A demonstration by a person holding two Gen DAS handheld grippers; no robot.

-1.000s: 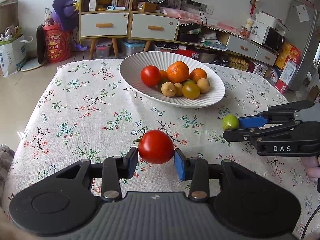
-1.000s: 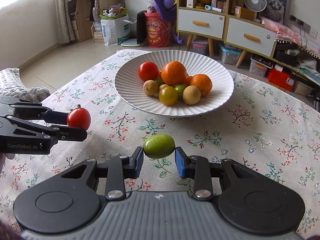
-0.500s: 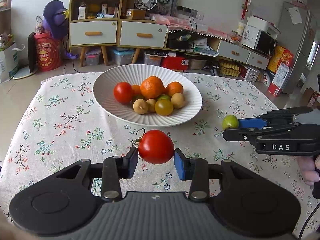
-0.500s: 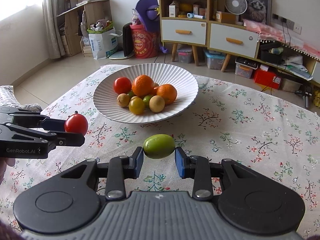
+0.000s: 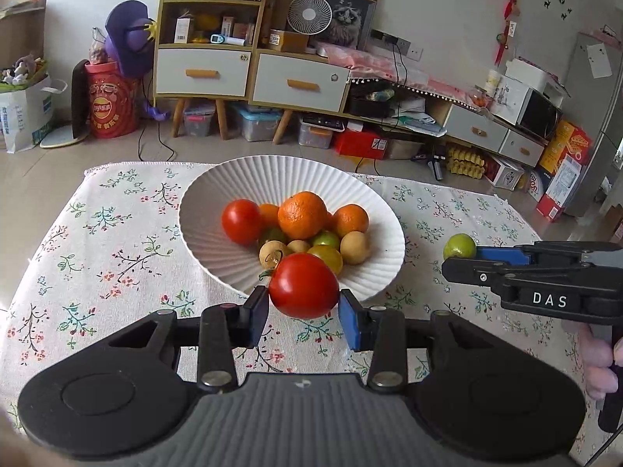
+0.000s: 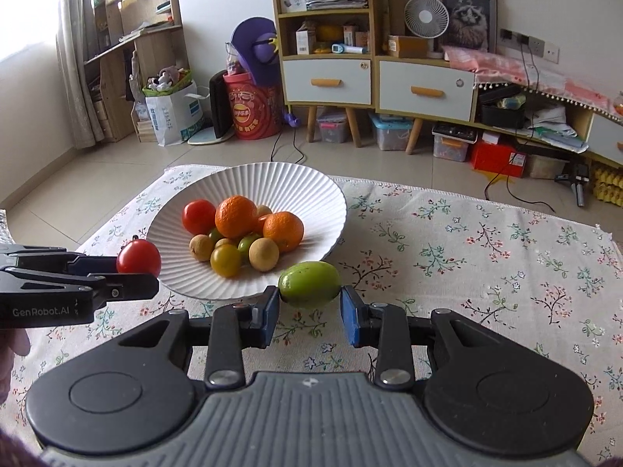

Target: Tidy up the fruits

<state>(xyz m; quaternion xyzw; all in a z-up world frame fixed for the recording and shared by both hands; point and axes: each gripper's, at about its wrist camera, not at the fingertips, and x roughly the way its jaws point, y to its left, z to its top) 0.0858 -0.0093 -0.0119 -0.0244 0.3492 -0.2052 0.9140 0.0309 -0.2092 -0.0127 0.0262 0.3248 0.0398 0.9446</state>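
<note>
My left gripper (image 5: 303,313) is shut on a red tomato (image 5: 303,286) and holds it in the air at the near rim of the white ribbed bowl (image 5: 218,198). My right gripper (image 6: 309,309) is shut on a green lime (image 6: 309,284), held in the air just right of the bowl (image 6: 288,186). The bowl holds a tomato, oranges and several small yellow and green fruits. Each gripper shows in the other's view: the right one with the lime (image 5: 459,246) at right, the left one with the tomato (image 6: 138,257) at left.
The bowl stands on a table with a floral cloth (image 5: 97,257). Beyond the far table edge are the floor, a drawer cabinet (image 5: 249,74), a red bucket (image 5: 111,103) and storage boxes.
Both grippers have risen and drawn closer to the bowl with their fruits held. The bowl now sits lower and nearer in both views.
</note>
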